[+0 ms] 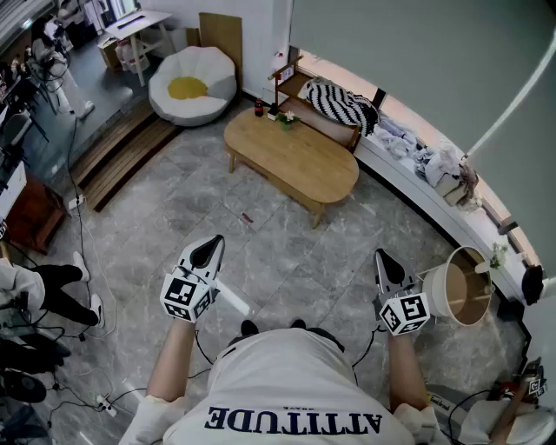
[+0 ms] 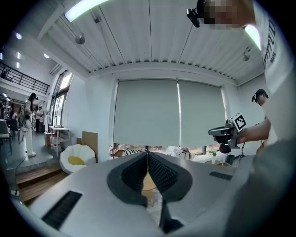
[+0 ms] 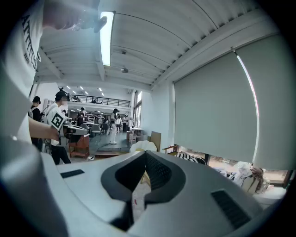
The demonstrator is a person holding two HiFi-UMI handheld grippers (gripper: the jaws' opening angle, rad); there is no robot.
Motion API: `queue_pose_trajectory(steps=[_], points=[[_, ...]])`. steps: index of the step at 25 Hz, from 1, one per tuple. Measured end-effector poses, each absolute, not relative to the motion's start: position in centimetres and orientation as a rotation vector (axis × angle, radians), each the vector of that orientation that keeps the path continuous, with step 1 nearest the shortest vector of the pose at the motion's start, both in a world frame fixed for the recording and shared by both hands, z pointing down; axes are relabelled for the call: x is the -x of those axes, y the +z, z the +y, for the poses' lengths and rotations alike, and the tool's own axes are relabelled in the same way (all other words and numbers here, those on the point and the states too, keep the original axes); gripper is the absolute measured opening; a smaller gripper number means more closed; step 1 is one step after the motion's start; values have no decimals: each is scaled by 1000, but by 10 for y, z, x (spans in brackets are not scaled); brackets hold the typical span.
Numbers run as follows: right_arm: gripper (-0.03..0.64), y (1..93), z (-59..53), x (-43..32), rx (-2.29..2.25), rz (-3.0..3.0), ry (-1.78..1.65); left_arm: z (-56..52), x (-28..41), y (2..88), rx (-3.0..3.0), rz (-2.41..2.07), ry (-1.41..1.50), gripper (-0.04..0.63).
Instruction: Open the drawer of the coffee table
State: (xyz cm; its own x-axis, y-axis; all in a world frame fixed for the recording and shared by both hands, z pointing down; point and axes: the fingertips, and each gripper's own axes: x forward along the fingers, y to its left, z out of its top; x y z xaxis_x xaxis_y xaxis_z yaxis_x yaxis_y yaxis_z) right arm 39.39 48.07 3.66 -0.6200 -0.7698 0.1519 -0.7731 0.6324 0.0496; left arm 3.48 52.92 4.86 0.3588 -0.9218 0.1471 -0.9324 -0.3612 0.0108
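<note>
Bright, even indoor light throughout. A strip lamp [image 3: 106,37] blows out white in the right gripper view, and another [image 2: 85,8] glares in the left. The table [image 1: 291,156] casts only a faint, soft shadow on the floor [image 1: 287,261]. Both gripper views bend strongly, with black corners; the head view bows at its edges

clearance | floor [image 1: 278,256] before coffee table [image 1: 295,156]: open | far side: bench [image 1: 323,123] close, perhaps touching
</note>
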Motion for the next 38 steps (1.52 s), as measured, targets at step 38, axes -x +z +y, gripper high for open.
queue_pose_trajectory(steps=[38], points=[[18,52,511,-350,-1311,-2672,107,554,-3,70,-2521,-1644,192,20]])
